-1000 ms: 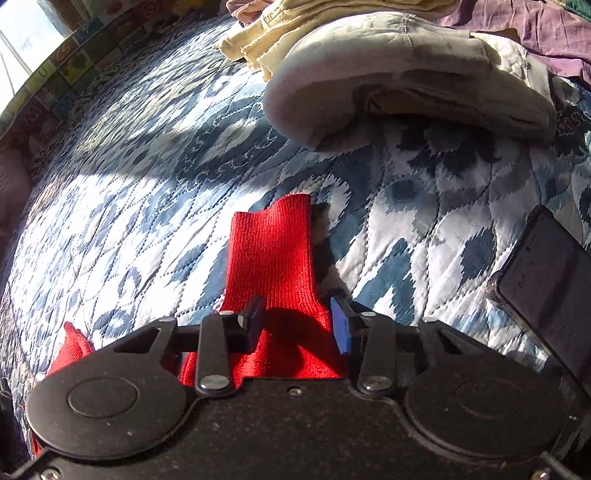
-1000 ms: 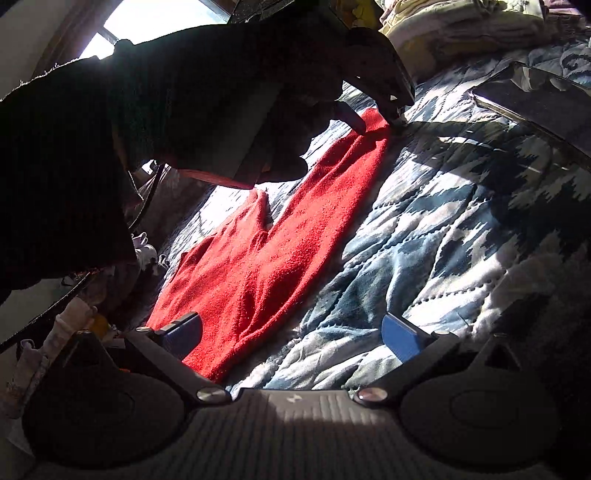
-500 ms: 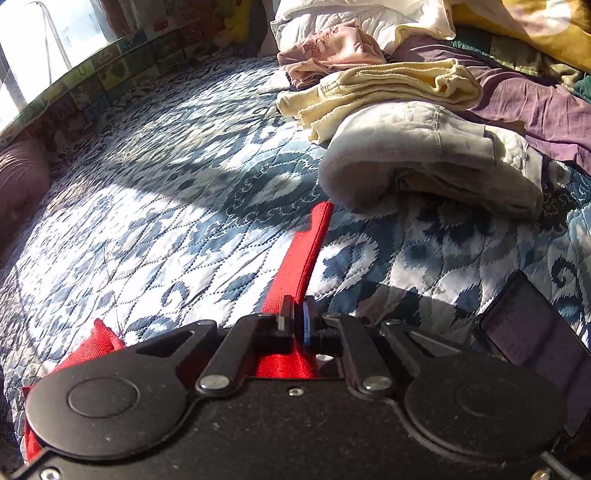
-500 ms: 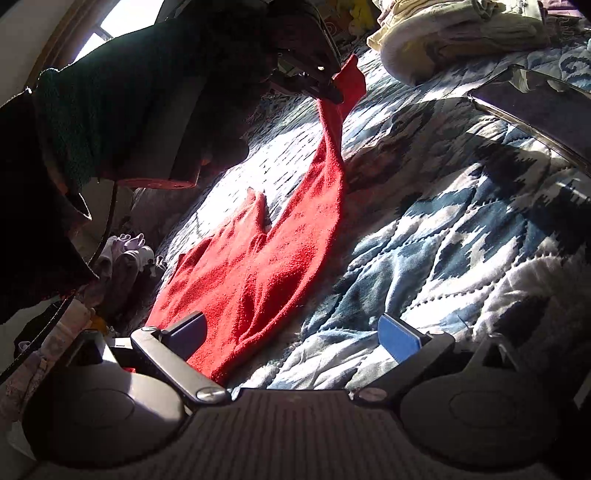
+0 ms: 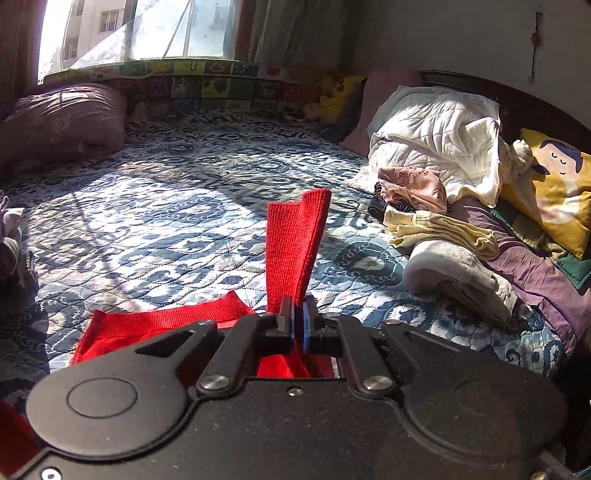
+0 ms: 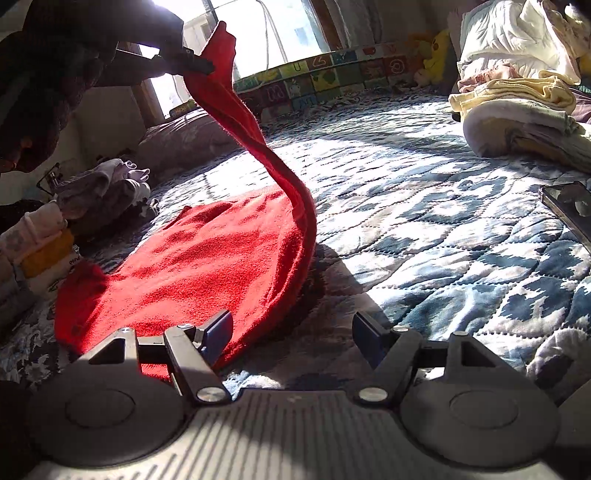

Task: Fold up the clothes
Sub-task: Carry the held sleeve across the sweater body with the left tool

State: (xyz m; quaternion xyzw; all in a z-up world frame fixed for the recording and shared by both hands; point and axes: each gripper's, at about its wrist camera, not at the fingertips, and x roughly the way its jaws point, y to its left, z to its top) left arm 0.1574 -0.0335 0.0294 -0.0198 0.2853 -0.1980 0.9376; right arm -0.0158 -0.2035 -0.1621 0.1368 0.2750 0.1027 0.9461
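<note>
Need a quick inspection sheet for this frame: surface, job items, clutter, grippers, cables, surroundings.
Surface: blue patterned quilt on a bed, sunlit.
Job's things: red sweater lying flat; its sleeve lifted.
Clutter: folded clothes pile, white duvet, phone, clothes heap.
Grippers: left gripper shut on the sleeve; right gripper open, low over the quilt beside the sweater hem.
Cables: nothing seen.
Surroundings: window, headboard.

Hard daylight, strong contrast, fisheye bending

The scene is lit from the window (image 5: 147, 33), which is blown out to white; sunlit patches and sharp shadows are cast across the quilt (image 6: 424, 192), and straight edges are curved toward the frame borders.
</note>
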